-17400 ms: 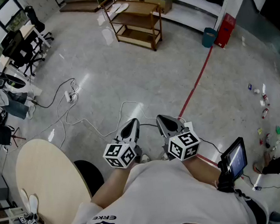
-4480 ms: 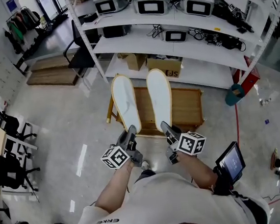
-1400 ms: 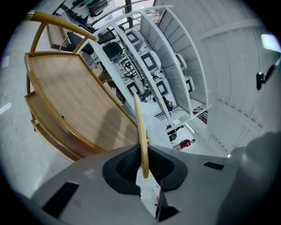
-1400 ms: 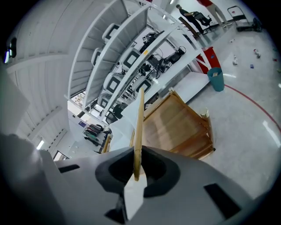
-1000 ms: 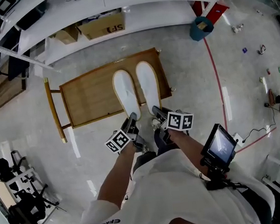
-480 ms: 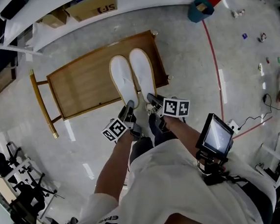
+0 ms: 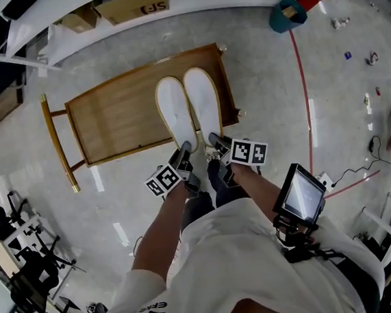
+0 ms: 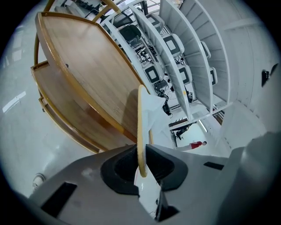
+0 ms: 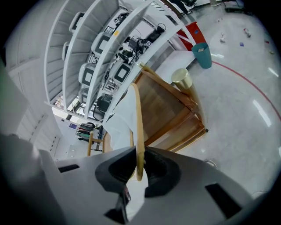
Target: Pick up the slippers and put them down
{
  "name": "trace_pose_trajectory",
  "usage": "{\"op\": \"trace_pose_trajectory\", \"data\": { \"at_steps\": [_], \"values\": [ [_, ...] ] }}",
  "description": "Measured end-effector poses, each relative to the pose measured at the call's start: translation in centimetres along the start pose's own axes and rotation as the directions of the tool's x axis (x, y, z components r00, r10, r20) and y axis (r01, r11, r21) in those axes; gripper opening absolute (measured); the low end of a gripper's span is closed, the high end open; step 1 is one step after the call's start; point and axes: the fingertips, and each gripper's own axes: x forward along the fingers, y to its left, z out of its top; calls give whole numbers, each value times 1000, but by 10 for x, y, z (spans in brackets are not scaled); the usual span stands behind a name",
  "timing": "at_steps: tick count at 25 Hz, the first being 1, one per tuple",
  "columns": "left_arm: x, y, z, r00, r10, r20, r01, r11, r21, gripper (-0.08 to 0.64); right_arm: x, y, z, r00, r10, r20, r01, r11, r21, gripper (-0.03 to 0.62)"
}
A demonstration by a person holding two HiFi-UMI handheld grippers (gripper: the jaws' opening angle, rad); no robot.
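Slippers first, in the head view: the left slipper (image 7: 176, 116) and the right slipper (image 7: 204, 103) lie side by side, white uppers showing, toes pointing to the far side, over the right part of the top of the wooden rack (image 7: 110, 123). Each heel sits in its own tongs at the near edge of the rack: the left gripper (image 7: 183, 149) holds the left one, the right gripper (image 7: 215, 141) the right one. Whether the soles touch the wood cannot be told. A few seconds earlier the pair was held high in front of the white shelving and covered much of the rack; now it is lower and looks smaller against the rack top. Both bare forearms reach forward from the body, close together, and the grippers point away and downward with their marker cubes facing up. In the left gripper view the jaws stand nearly together, clamped on the thin tan rim of the left slipper (image 8: 141, 127), which runs away from them over the rack. In the right gripper view the jaws are likewise pinched on the rim of the right slipper (image 9: 137, 127), with a teal bin (image 9: 203, 55) on the floor to the far right.
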Motion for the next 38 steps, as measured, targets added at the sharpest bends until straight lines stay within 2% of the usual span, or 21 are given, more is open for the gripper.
{"op": "trace_pose_trajectory", "data": {
  "at_steps": [8,19,23,28,35,38],
  "values": [
    [8,8,-2,1000,3,-21,-3,1000,4,57,4,-14,-1,1000,-1,-27,2,999,35,57],
    [8,11,-5,999,15,-44,-13,999,50,126,6,-22,2,999,9,-44,-8,1000,25,158],
    [7,9,-4,998,31,-54,-25,993,115,144,4,-24,5,999,13,-46,-12,1000,19,173],
    [4,9,-5,998,25,-57,-16,988,152,144,3,-26,8,999,15,-49,-15,1000,-4,175],
    [-19,10,2,999,26,-28,-19,973,228,144,-16,-32,8,1000,-22,-15,22,999,-45,175],
    [-25,13,1,1000,22,-21,-16,971,238,144,-25,-32,7,999,-37,7,37,998,-59,175]
  ]
}}
